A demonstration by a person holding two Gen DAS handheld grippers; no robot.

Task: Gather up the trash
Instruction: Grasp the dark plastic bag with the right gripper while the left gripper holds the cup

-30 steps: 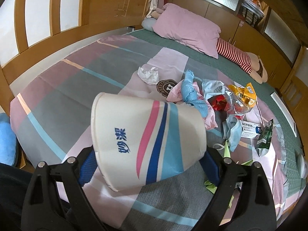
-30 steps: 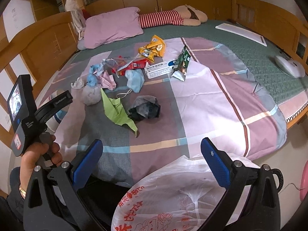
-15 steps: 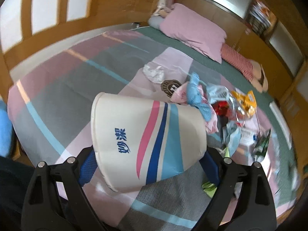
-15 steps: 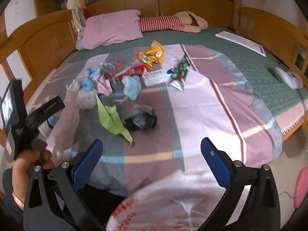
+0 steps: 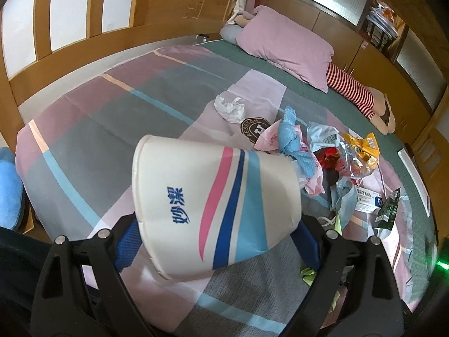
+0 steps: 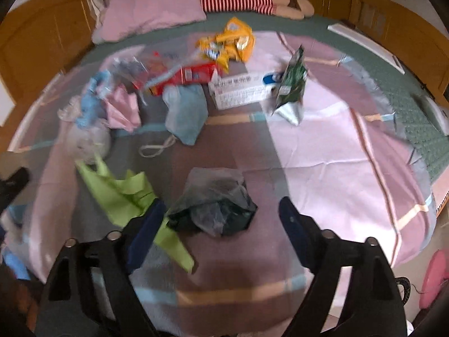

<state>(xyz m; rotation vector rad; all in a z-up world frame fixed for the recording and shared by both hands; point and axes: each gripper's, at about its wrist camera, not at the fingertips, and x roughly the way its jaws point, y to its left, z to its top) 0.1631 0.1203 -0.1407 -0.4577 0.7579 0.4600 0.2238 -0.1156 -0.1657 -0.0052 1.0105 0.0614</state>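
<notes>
- My left gripper [image 5: 216,224] is clamped on a paper cup [image 5: 213,205], held sideways above the near-left corner of the bed [image 5: 84,112]; the cup bulges out past both pads.
- My right gripper [image 6: 221,219] is spread wide and empty, hanging just over the dark crumpled bag [image 6: 213,205], which lies near the bed's front edge.
- A green paper [image 6: 126,193] lies touching the bag on its left, and it runs under my left finger [image 6: 146,224] in the right wrist view.
- The rest of the trash sits toward the middle of the bed: blue mask [image 6: 185,112], white box [image 6: 241,90], green packet [image 6: 291,84], yellow wrappers [image 6: 227,42], and a white tissue [image 5: 230,106] further left.
- Risk, as I judge it: the right view is blurred, so I could misjudge where the bag is and close short of it.
- I could also pinch the green paper along with the bag, or catch the bedspread itself, which is soft.
- The bag looks thin and slippery; a shallow pinch may let it slide out.
- Squeezing harder on the left could crush the cup, and with it lying sideways it may work loose.
</notes>
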